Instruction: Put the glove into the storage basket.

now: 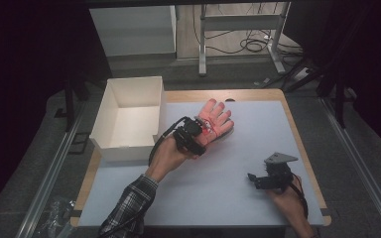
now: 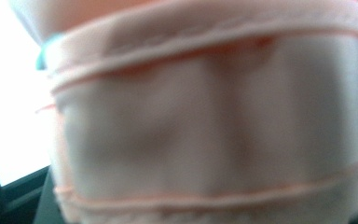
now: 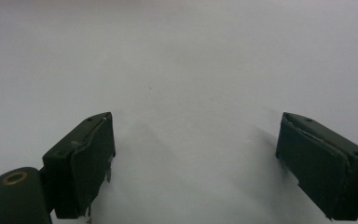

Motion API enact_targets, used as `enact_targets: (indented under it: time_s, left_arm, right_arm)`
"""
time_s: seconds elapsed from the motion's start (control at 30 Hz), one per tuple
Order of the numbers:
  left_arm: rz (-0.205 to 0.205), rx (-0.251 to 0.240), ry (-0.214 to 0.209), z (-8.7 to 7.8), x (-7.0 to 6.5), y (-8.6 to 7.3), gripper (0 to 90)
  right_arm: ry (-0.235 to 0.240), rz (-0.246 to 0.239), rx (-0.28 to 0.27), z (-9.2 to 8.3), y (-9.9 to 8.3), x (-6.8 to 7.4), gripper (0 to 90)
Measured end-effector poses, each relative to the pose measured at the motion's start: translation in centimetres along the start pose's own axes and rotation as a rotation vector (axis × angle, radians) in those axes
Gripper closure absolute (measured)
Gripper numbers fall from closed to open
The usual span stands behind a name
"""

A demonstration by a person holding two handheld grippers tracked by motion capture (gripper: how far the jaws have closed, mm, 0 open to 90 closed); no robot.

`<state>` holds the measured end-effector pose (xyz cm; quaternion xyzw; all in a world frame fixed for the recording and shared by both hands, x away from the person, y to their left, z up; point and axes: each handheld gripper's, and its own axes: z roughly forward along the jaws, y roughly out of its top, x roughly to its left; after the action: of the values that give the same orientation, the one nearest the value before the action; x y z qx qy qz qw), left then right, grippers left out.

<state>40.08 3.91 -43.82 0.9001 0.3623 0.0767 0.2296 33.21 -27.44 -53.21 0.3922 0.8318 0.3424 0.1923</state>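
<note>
High view: pink glove (image 1: 216,120) near the middle of the grey-topped desk (image 1: 258,144), fingers fanned toward the far edge, cuff end caught in the left hand-held gripper (image 1: 202,130). Jaws there closed down tight on the fabric near the wrist opening. Open white box (image 1: 129,119) just beside the glove on the left, at the desk's far left corner, nothing to be seen inside. Right hand-held gripper (image 1: 258,179) well apart, low over the near right part of the desk, jaws spread and holding nothing.

Left gripper view: blurred pale-pink cloth with stitched hem lines pressed right up to the lens, so plainly the cuff band of the glove (image 2: 205,121). Pads hidden behind the fabric.

Right gripper view: two black jaws standing wide apart over bare grey desk (image 3: 182,70), nothing between them.

Handling, as a judgement: soft, limp and very light, likely to droop and swing from whatever point is pinched, fingers dangling below. No risk of breaking, little risk of slipping given the knit or rubbery surface. Best taken at the doubled cuff hem, as now, where the layers give a firm bite; a single fingertip would stretch and might pull free.
</note>
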Motion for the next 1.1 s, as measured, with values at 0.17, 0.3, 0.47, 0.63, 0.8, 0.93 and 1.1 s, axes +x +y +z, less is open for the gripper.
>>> enact_targets:
  time_s: [0.17,0.3,0.47,0.63,0.8,0.93,1.1]
  left_arm:
    - [-0.022,-0.009,0.009,-1.6,0.9,0.6,37.6]
    - [-0.021,0.0,0.026,-2.7,1.6,1.0,37.5]
    - [-0.063,-0.023,0.053,-4.5,2.7,1.5,37.4]
    - [-0.094,-0.034,0.082,-6.6,4.1,1.5,37.4]
    - [-0.13,-0.045,0.116,-8.5,5.7,1.2,37.4]
    - [-0.167,-0.058,0.151,-10.0,7.2,0.4,37.2]
    - [-0.232,-0.088,0.182,-11.7,9.2,-1.1,37.1]
  right_arm:
    - [0.001,0.0,0.0,0.0,0.0,0.0,11.8]
    - [0.001,0.0,0.0,0.0,0.0,0.0,11.8]
    - [0.001,0.001,-0.001,0.0,0.0,0.0,11.8]
    - [0.001,0.001,0.0,0.0,0.0,0.0,11.8]
    - [0.002,0.003,0.001,0.0,0.0,0.0,11.8]
    - [0.001,0.002,0.0,0.0,0.0,0.0,11.8]
    - [0.001,0.001,0.0,0.0,0.0,0.0,11.8]
